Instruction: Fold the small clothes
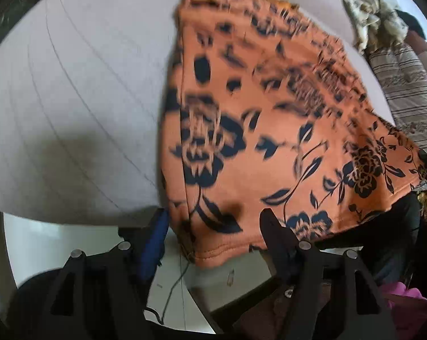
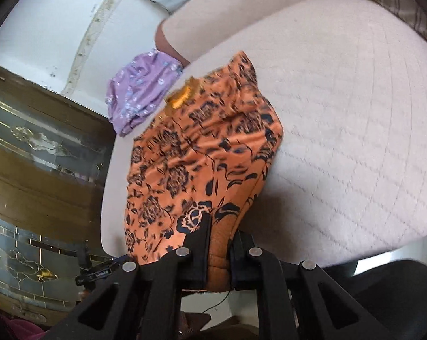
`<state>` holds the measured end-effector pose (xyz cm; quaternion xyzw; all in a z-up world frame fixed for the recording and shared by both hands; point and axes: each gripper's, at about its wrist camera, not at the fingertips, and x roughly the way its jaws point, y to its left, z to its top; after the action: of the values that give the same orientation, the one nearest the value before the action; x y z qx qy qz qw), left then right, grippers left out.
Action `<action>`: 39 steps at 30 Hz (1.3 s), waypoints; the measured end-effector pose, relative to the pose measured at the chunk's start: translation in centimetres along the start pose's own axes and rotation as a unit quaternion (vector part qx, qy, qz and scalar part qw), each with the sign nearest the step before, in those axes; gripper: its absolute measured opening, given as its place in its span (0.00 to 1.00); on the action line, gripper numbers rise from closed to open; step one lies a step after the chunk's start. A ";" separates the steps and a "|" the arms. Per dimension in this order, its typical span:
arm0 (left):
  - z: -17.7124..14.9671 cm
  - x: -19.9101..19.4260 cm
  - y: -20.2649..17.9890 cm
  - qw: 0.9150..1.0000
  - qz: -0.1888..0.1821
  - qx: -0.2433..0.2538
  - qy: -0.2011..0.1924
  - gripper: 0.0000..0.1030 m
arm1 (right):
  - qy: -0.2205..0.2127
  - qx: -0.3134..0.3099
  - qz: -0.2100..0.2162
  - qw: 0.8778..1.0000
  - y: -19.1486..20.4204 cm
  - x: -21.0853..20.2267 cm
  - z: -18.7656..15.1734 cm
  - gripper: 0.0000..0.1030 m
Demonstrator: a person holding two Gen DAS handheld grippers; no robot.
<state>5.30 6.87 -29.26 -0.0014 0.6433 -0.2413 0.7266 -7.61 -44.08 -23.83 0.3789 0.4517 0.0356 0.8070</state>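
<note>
The orange floral garment (image 2: pixel 202 153) is pinched at its hem by the right gripper (image 2: pixel 220 235); the left gripper (image 1: pixel 213 226), jaws spread, should clamp the near corner squarely before the fold.

Garment: your orange floral cloth (image 1: pixel 270 130) drapes over the quilted cushion (image 1: pixel 72 99).
Left hand-held gripper (image 1: pixel 213 226): your jaws stand apart, the hem between them.

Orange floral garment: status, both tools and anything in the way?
Right tool shut on the orange floral garment, corner pinched. Left tool open, straddling its near hem, not gripping. Purple garment beyond it on the pink cushion, not blocking.
</note>
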 end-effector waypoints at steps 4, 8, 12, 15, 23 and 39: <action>0.1 0.7 -0.3 1.000 0.016 -0.002 -0.002 0.64 | 0.014 0.002 -0.012 1.000 -0.9 1.1 -0.7 0.11; -0.1 0.0 0.1 1.000 0.017 -0.009 -0.009 0.11 | 0.017 0.013 -0.024 1.000 -2.2 1.1 -0.6 0.11; -0.3 -1.3 0.1 0.999 -0.014 -0.005 -0.030 0.09 | 0.019 0.021 -0.023 0.999 -2.7 1.2 -0.8 0.11; -0.5 -2.0 -1.1 0.999 -0.018 0.014 -0.046 0.09 | 0.021 0.021 -0.025 0.999 -2.7 1.5 -1.1 0.11; 1.7 -5.6 -1.0 0.993 -0.068 0.002 -0.095 0.08 | -0.013 0.007 0.001 1.000 -0.9 -0.1 0.2 0.11; 22.6 -8.9 -1.1 0.983 -0.040 0.011 -0.182 0.08 | -0.143 0.053 0.054 0.987 0.4 4.4 17.6 0.11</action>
<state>25.59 2.08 -16.73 -0.0626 0.4974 -0.2728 0.8211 8.45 -52.25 -21.28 0.4462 0.3113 0.0005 0.8391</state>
